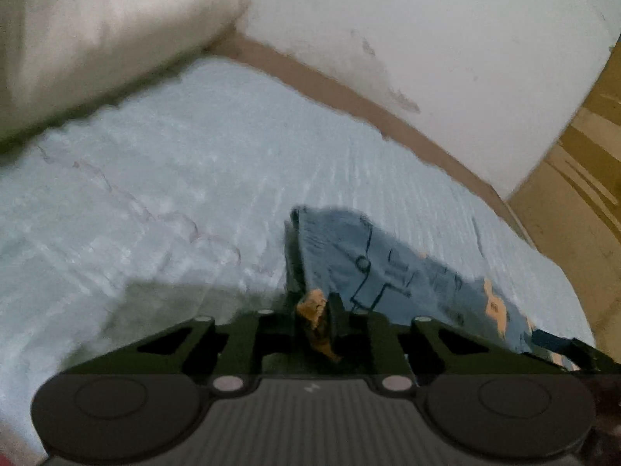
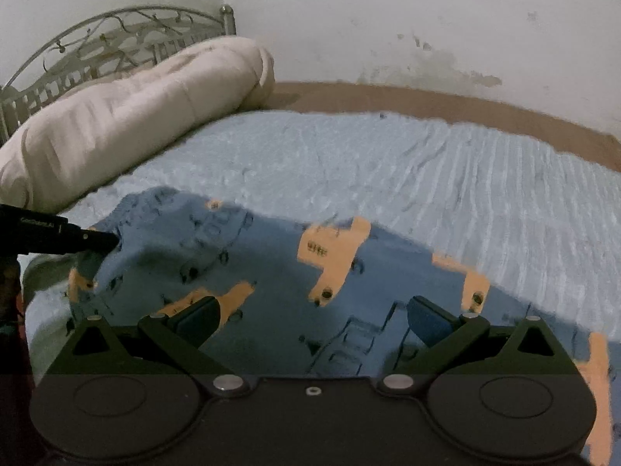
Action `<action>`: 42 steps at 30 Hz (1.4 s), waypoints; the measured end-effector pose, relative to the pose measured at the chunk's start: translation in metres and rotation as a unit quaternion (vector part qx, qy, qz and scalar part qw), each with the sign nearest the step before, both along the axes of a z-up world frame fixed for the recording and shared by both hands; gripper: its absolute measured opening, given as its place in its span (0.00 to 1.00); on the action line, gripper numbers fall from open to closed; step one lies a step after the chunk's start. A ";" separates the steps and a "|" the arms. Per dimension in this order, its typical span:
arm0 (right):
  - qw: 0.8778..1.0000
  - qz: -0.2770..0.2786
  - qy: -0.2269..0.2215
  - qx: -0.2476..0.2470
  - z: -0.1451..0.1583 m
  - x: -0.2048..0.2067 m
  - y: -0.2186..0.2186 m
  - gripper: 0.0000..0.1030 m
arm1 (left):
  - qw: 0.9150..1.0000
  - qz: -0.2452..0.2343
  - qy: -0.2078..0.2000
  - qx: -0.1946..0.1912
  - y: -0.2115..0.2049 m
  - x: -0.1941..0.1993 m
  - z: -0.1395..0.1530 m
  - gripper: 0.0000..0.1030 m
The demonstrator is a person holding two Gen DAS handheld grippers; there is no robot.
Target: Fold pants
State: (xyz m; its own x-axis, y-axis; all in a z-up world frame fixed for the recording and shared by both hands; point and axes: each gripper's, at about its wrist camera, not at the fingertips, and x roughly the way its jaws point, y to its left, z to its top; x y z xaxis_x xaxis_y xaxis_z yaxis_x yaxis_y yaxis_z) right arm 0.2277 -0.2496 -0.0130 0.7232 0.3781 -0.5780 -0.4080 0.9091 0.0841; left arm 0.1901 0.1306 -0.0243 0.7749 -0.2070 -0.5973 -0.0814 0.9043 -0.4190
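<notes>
**Inspector:** Left gripper (image 1: pixel 322 320), low centre of its view?

**Assistant:** Closed, pinching a fold of the pants (image 1: pixel 388 268). In the right view it enters at the left edge, biting the cloth's raised corner.

**Inspector:** Right gripper (image 2: pixel 314 322)?

**Assistant:** Jaws spread wide over the cloth, pinching nothing.

**Inspector:** Surroundings?

**Assistant:** Blue pants with orange patches lie along the lower frame on a pale blue bedspread (image 2: pixel 388 163); rolled cream quilt (image 2: pixel 128 116) upper left, against a metal headboard (image 2: pixel 97 39).

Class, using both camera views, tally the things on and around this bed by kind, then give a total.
Pants: 1
Rolled cream quilt: 1
Blue bedsheet: 1
Metal headboard: 1
Claws: 2 (left claw, right claw)
Total: 6
</notes>
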 end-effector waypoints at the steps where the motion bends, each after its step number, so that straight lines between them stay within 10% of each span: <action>1: 1.000 -0.002 -0.012 -0.001 0.005 0.001 -0.001 0.99 | 0.999 0.006 -0.017 0.029 -0.008 -0.008 0.010 0.14; 6: 0.999 -0.018 -0.028 -0.003 0.026 0.031 -0.003 0.99 | 0.994 0.020 -0.063 0.086 -0.028 -0.044 0.043 0.13; 17: 0.990 -0.054 0.011 -0.127 -0.019 0.117 0.020 0.99 | 0.994 0.029 0.006 0.102 -0.024 -0.017 0.010 0.16; 21: 0.984 -0.102 -0.021 -0.144 -0.020 0.114 0.004 0.99 | 0.993 0.031 0.013 0.113 -0.026 -0.021 0.010 0.42; 25: 0.982 -0.123 -0.044 -0.134 -0.005 0.087 -0.025 0.99 | 0.988 0.050 -0.006 0.147 -0.030 -0.030 0.022 0.88; 33: 0.986 -0.099 -0.060 -0.117 0.004 -0.033 -0.076 0.99 | 0.983 -0.002 -0.055 0.177 -0.082 -0.016 0.047 0.98; 42: 0.976 -0.147 -0.080 -0.138 -0.021 -0.125 -0.126 0.99 | 0.978 -0.058 0.008 0.198 -0.143 0.046 0.004 0.98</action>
State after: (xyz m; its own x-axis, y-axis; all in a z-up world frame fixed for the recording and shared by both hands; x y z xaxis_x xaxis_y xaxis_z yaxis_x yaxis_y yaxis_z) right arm 0.1028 -0.3751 -0.0344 0.8666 -0.0143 -0.4987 -0.1133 0.9678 -0.2246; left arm 0.2359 -0.0122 -0.0201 0.7504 -0.0433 -0.6596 0.0281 0.9990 -0.0336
